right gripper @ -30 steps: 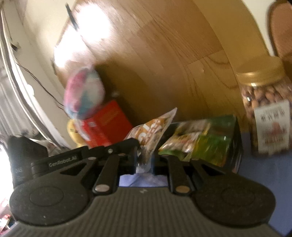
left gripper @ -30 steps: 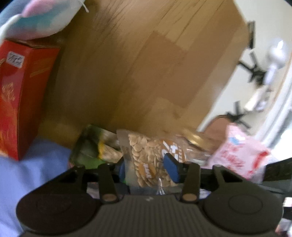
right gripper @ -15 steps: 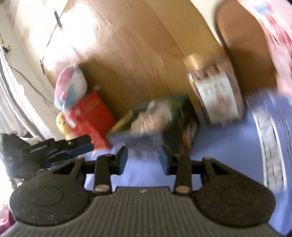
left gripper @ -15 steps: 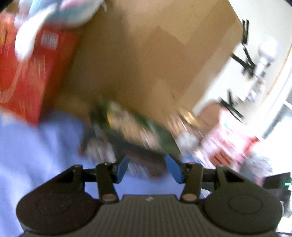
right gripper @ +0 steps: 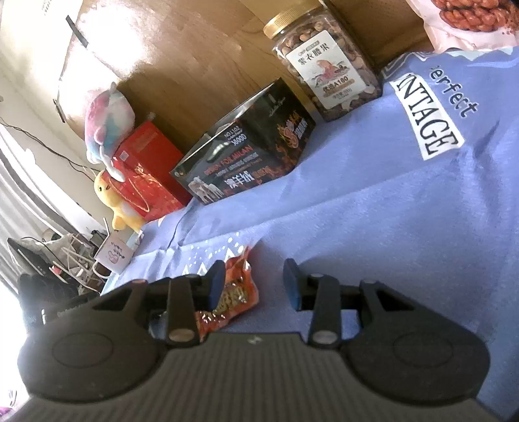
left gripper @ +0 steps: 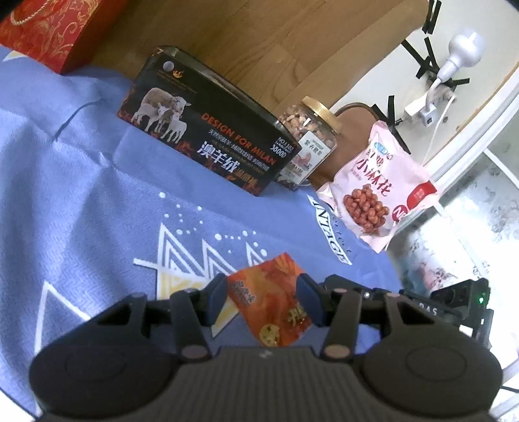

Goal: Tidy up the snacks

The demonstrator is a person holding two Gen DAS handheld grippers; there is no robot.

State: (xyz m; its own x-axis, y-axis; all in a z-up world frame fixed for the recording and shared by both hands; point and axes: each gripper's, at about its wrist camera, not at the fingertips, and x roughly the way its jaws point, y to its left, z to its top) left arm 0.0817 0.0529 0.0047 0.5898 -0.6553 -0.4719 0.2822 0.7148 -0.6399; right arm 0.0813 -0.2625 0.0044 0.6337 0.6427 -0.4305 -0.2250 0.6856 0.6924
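A small orange snack packet (left gripper: 269, 302) lies flat on the blue cloth (left gripper: 97, 211). My left gripper (left gripper: 262, 297) hangs low over it, open, one finger at each side of the packet and neither pad pressing on it. My right gripper (right gripper: 254, 285) is open too. Nothing is between its fingers, and the same packet (right gripper: 235, 292) lies just under its left finger. Further back stands a black box with sheep on it (left gripper: 207, 130) (right gripper: 246, 152); its inside is hidden. A gold-lidded jar of nuts (left gripper: 308, 136) (right gripper: 324, 61) and a pink snack bag (left gripper: 379, 191) stand right of the box.
A red gift box (left gripper: 48, 29) (right gripper: 146, 175) stands left of the black box, with a pastel plush (right gripper: 107, 126) on it and a yellow plush (right gripper: 116, 201) beside it. A wooden panel (left gripper: 259, 39) backs the row. The cloth's right edge drops off past the pink bag.
Both grippers have drawn back and down from the black box. The right gripper let go of the bag of seeds and opened. The orange packet now lies at both sets of fingers.
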